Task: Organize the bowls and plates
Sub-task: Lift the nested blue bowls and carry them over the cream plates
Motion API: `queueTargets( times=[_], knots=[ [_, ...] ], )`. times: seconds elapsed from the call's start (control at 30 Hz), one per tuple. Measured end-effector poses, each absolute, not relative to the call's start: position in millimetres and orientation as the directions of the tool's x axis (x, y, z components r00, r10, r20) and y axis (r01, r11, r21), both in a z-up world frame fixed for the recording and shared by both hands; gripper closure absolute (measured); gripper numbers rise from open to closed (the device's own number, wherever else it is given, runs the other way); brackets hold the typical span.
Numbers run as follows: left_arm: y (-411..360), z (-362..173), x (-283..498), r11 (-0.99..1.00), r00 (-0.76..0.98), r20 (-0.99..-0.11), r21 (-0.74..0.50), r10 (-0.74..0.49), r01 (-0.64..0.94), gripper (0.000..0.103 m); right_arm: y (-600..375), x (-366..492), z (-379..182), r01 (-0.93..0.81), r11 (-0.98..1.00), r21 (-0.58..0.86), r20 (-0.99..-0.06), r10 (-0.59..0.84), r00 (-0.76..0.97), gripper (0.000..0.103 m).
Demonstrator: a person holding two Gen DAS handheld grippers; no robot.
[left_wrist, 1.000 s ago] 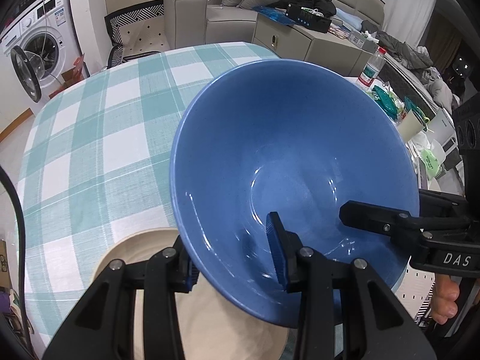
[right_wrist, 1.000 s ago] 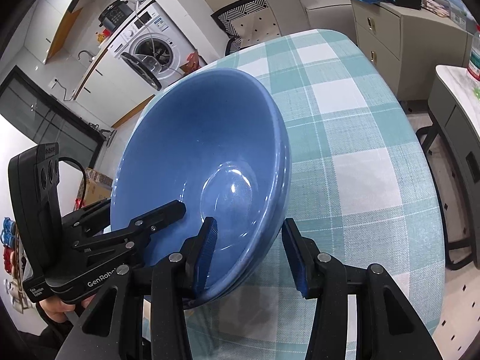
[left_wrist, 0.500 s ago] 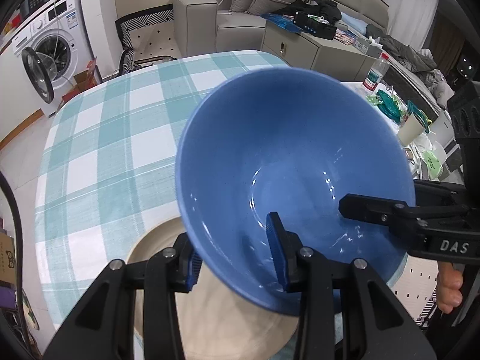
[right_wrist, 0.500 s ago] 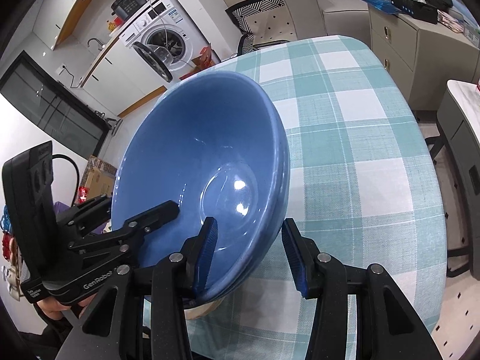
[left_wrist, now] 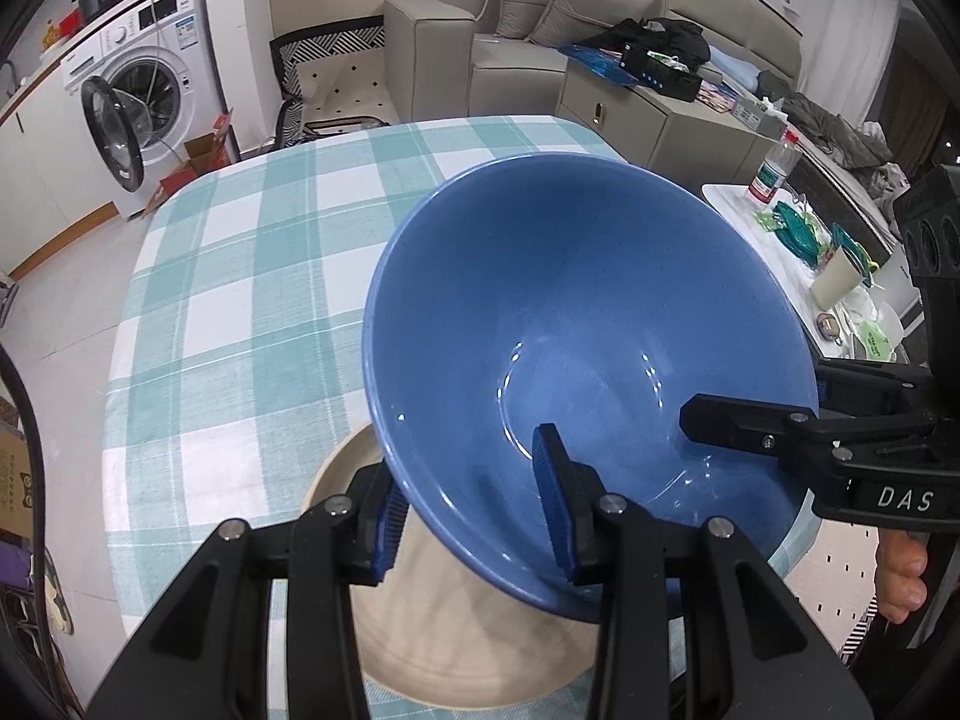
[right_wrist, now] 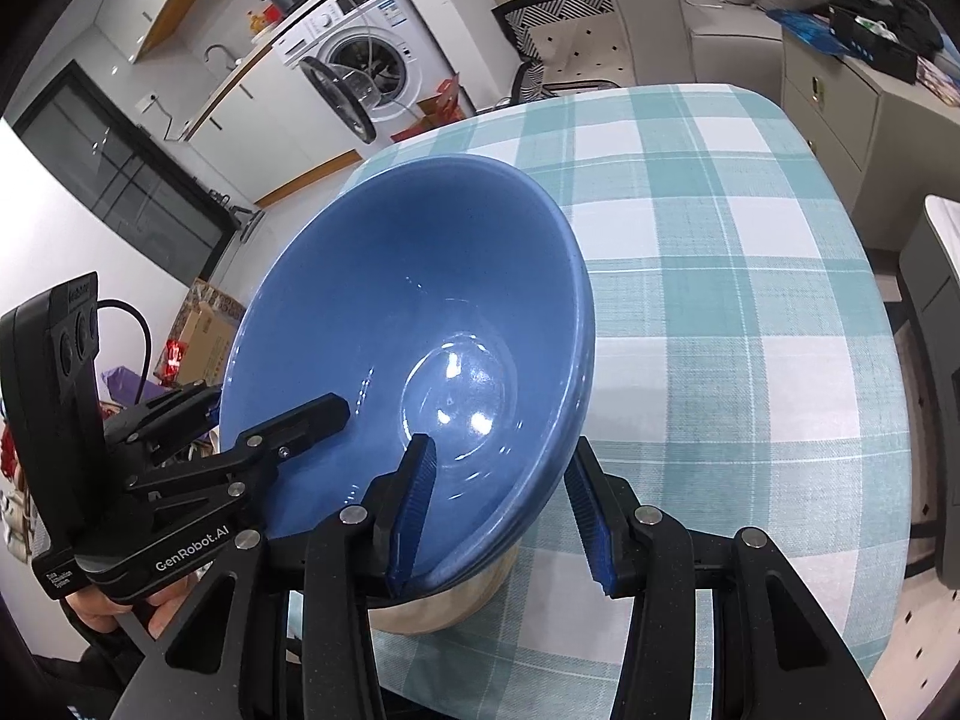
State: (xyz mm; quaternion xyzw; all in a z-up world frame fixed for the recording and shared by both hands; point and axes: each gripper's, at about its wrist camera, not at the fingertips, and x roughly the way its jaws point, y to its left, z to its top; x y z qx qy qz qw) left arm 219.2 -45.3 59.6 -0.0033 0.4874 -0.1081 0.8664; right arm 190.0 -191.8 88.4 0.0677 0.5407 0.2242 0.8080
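Note:
A large blue bowl (left_wrist: 588,312) hangs tilted above a cream plate (left_wrist: 480,648) that lies on the teal checked table (left_wrist: 240,300). My left gripper (left_wrist: 471,510) is shut on the bowl's near rim, one pad inside and one outside. My right gripper (left_wrist: 780,432) grips the rim from the right. In the right wrist view the right gripper (right_wrist: 501,510) straddles the blue bowl's (right_wrist: 408,324) wall, and the left gripper (right_wrist: 288,432) clamps the rim at the left. The cream plate (right_wrist: 444,606) peeks out under the bowl. A hand (right_wrist: 114,618) holds the left tool.
The checked cloth (right_wrist: 720,300) runs bare to the far and right edges. Beyond the table stand a washing machine (left_wrist: 138,96) with its door open, a sofa (left_wrist: 510,30) and a cabinet (left_wrist: 648,114). A side table carries a bottle (left_wrist: 774,165) and clutter.
Both grippers have risen and drawn back with the bowl between them. More of the cream plate and table shows beneath it. Neither grip has changed.

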Motion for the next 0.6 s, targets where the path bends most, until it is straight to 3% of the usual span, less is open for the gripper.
queueTargets(
  times=[0.6],
  knots=[
    [-8.0,67.9,180.7,0.991,0.533,-0.837,-0.081,-0.126,0.107,0.065,-144.9,170.5,88.9,-0.398,0.852,0.34,-0.851,0.459,0.255,0.057]
  ],
)
